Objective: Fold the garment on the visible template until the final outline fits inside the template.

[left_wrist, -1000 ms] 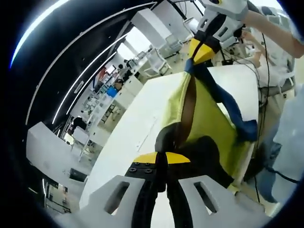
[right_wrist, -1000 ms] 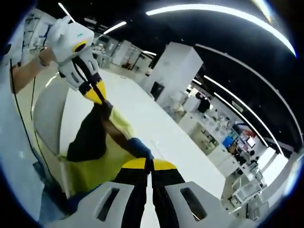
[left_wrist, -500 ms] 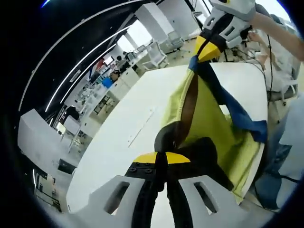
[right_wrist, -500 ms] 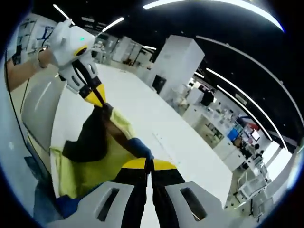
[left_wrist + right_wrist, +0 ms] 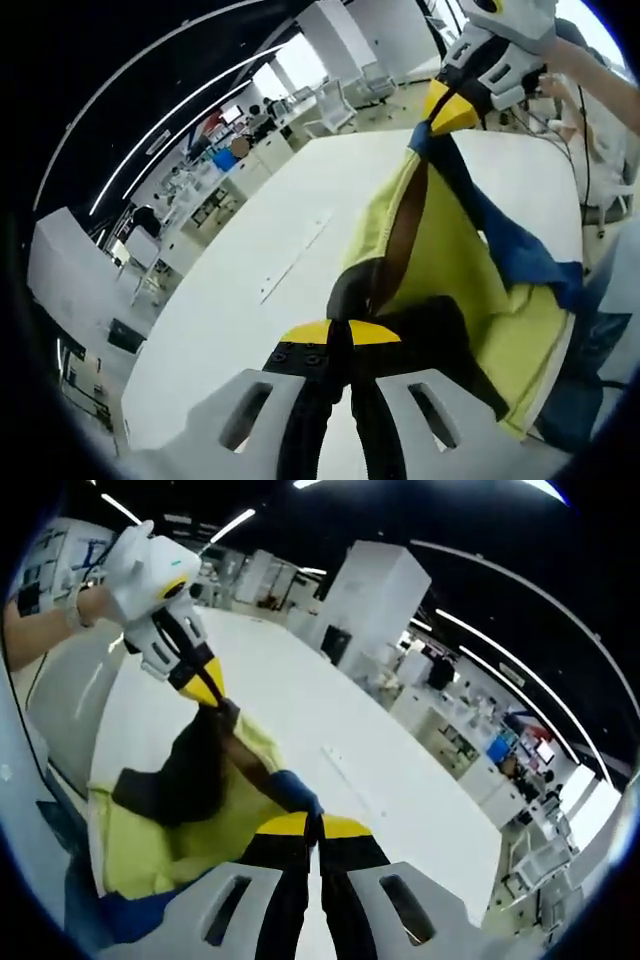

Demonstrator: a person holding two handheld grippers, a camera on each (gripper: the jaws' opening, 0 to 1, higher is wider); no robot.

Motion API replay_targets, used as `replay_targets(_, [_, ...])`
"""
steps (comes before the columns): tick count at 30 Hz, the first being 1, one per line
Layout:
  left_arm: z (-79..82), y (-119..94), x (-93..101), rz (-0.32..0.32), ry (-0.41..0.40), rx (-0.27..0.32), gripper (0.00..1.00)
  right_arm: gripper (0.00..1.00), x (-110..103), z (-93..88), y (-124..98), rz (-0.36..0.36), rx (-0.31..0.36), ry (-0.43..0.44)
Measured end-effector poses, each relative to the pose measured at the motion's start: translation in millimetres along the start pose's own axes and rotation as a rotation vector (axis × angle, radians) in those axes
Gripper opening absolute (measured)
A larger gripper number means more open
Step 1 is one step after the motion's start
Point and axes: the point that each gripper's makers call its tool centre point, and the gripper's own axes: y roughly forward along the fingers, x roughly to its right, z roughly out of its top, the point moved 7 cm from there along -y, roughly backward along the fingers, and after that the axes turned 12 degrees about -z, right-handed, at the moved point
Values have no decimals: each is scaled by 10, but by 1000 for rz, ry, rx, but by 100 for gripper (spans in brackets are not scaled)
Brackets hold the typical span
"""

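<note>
Yellow garment (image 5: 440,250) stretched between both closed tools, left (image 5: 340,335) and right (image 5: 312,825), above table (image 5: 250,300)

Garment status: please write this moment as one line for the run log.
left gripper: shut on garment | right gripper: shut on garment | garment: yellow, blue and dark, held stretched above white table | fold: not yet done

White left gripper (image 5: 340,335), yellow-tipped black jaws, slotted white housing

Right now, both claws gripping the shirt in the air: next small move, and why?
Probably lower both claws together toward the table. The left claw and right claw each pinch the shirt, which hangs stretched between them above the white top, part trailing over the near edge, so it likely needs laying flat before any fold.
</note>
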Motion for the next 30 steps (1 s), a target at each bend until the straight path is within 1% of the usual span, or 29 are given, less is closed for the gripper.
replay_targets(8, [-63,98,-51,-9,-27,-9,0,2,-8,-80,145,16,-24,19])
replay_targets(13, [-121,196,-112,-17,-54,-11,1,2,-10,-128,255,24,-33,21])
replay_targets(25, [-241,585,-293,-44,-137,1,1,2,51,-345,601,35,-79,57])
replay_targets(30, [-281,760,-393,-33,-170,9,1,2,68,-418,755,38,-95,69])
